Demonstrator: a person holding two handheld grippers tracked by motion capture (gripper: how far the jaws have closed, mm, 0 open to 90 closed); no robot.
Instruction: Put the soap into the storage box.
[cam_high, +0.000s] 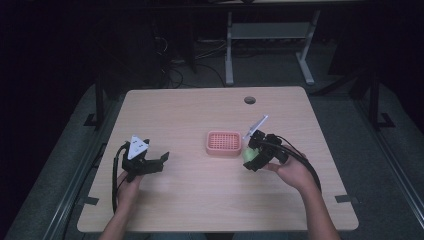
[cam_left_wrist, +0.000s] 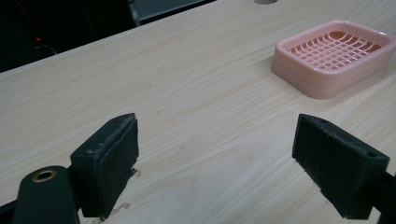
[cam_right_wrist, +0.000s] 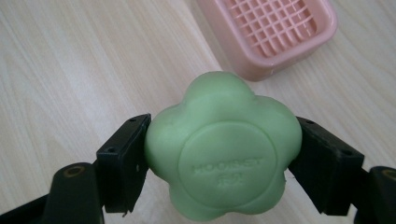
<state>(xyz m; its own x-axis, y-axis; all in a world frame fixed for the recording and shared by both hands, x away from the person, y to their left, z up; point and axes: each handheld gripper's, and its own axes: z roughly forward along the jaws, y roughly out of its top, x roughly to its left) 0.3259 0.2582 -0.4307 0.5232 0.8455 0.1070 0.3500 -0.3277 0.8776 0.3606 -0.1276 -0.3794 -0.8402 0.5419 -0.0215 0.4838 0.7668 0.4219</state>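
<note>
A pale green flower-shaped soap (cam_right_wrist: 223, 149) with stamped lettering sits squeezed between the two black jaws of my right gripper (cam_right_wrist: 223, 161), held above the wooden table (cam_high: 190, 190). In the high view the soap (cam_high: 248, 154) and right gripper (cam_high: 252, 156) hover just right of a pink slotted soap dish (cam_high: 224, 142) near the table's middle. The pink dish (cam_right_wrist: 275, 32) lies beyond the soap, and it is also at the upper right of the left gripper view (cam_left_wrist: 334, 56). My left gripper (cam_high: 159, 162) rests low at the table's left, jaws wide apart with nothing between them (cam_left_wrist: 217, 163).
A round cable hole (cam_high: 249, 100) sits near the table's far edge. Behind the table stand a white desk frame (cam_high: 270, 40) and loose cables on the dark floor. Bare wood lies between the two grippers and along the front edge.
</note>
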